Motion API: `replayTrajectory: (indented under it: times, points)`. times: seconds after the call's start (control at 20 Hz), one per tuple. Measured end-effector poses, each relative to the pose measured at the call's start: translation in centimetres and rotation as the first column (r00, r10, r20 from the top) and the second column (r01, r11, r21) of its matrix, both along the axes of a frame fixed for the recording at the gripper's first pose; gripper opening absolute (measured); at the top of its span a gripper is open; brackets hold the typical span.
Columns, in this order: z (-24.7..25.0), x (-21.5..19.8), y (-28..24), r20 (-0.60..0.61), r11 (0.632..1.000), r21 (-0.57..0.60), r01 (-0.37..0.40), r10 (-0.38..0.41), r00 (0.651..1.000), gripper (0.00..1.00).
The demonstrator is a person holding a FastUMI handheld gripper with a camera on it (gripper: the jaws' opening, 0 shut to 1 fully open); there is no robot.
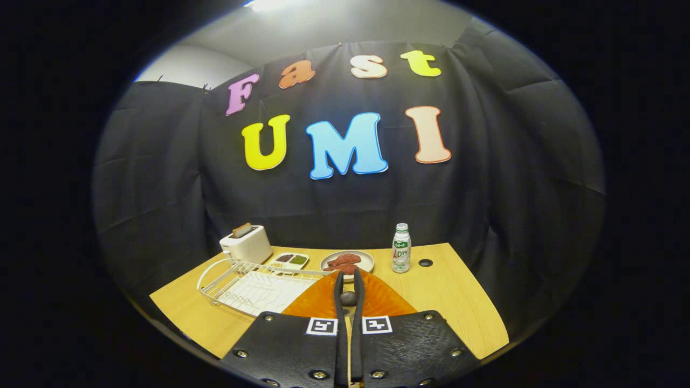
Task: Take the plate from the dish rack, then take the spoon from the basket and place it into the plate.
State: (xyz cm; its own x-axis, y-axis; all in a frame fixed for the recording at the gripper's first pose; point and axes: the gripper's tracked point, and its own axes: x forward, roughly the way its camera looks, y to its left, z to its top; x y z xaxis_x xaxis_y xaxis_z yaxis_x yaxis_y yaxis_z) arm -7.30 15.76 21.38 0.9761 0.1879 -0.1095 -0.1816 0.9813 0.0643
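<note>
Jaws clamp orange plate (377, 299) edge beside dish rack (253, 288).

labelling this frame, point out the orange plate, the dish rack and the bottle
orange plate (385, 302), gripper view, ribbed surface right of the fingers
dish rack (253, 288), gripper view, wire floor
bottle (401, 253), gripper view, label on its body

Bottle (400, 249) label too small to read; no other legible text.

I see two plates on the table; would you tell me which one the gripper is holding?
The orange plate, gripped at its edge between the closed fingers of the gripper. The other, a pale plate with reddish food, sits beyond it, near the bottle.
</note>
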Motion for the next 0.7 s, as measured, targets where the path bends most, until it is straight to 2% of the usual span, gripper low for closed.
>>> replayTrajectory:
  times: [0.3,0.7]
  points:
    - [-3.9,-2.8,5.1,-0.089,0.995,-0.023,-0.100,0.097,0.991,0.02]
    - [-10.2,-3.0,13.1,-0.228,0.966,-0.048,-0.255,0.238,0.944,0.02]
